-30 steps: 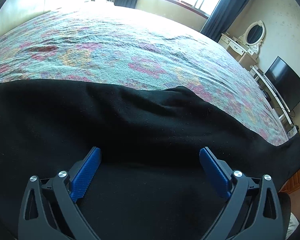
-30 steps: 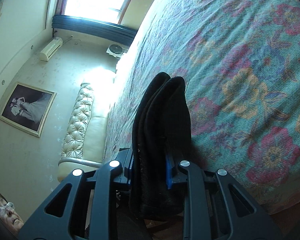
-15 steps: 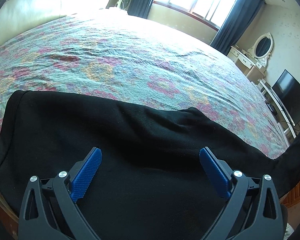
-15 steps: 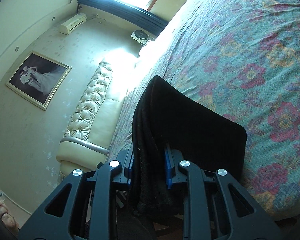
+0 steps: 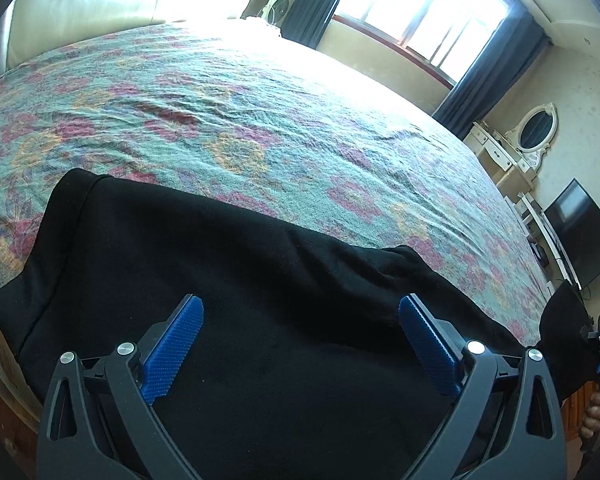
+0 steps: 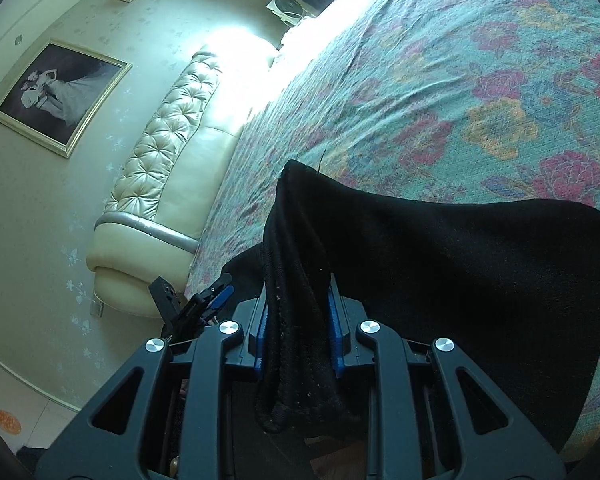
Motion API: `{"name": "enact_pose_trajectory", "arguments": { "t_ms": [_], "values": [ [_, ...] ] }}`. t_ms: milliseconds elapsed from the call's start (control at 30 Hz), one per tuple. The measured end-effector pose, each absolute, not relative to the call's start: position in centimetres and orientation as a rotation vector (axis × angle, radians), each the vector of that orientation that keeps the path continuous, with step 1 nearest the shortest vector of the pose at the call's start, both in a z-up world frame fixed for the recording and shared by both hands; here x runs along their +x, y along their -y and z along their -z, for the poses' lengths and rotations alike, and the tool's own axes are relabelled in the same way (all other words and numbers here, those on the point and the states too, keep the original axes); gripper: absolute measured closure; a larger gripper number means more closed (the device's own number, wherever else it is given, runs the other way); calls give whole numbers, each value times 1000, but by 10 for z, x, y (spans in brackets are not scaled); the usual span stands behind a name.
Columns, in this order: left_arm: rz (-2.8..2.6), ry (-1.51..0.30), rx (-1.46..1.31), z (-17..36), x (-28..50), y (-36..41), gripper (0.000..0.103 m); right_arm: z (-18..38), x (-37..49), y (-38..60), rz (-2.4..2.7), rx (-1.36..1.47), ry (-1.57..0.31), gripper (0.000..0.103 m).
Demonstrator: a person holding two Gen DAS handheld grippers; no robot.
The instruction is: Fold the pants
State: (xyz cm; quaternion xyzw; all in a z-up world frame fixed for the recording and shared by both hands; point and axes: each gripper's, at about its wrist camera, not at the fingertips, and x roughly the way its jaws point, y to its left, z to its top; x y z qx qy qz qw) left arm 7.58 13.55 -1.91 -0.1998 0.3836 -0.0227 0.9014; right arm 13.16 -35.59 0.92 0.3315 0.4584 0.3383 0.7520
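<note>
The black pants are spread along the near edge of the bed, on its floral bedspread, with one end lifted off the mattress. That raised end is bunched into several layers and clamped between the blue pads of the right gripper, whose fingers are drawn narrow onto the thick roll of cloth; from there the fabric is seen draping away in a broad sheet toward the bed. The left gripper is held over the flat middle part of the garment with its fingers spread wide and nothing between them.

The cloth is judged to be a soft, limp knit of moderate weight: it sags between supported points, follows whatever edge is pulled, and keeps no shape of its own. It looks matt and slightly fuzzy, so slipping out of ribbed pads is thought unlikely as long as several layers are pinched together. Nothing fragile is involved, and a firm squeeze can be tolerated.

A hold is best taken at hems, the waistband or a folded edge, where the material is doubled and stiffer. A pinch in the open middle would probably gather only a single layer and leave wrinkles
</note>
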Motion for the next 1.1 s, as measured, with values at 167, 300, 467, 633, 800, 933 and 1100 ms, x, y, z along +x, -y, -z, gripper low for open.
{"name": "enact_pose_trajectory", "arguments": {
  "t_ms": [167,300,467,633,800,933,1100],
  "values": [
    [60,-782,-359,14,76,-130,6,9,133,317,-691,620,-1051,80],
    [58,-789,-370,16,77,-132,6,13,131,290,-642,511,-1064,80],
    [45,-788,-409,17,76,-140,6,17,124,266,-592,386,-1064,80],
    [40,-786,-425,17,75,-144,6,22,119,246,-538,270,-1062,80],
    [42,-780,-420,16,75,-145,6,29,117,234,-495,195,-1061,75],
    [38,-775,-428,14,76,-150,6,37,114,226,-488,181,-1067,64],
    [24,-770,-452,14,76,-162,6,40,109,217,-491,149,-1059,52]
  ]
}}
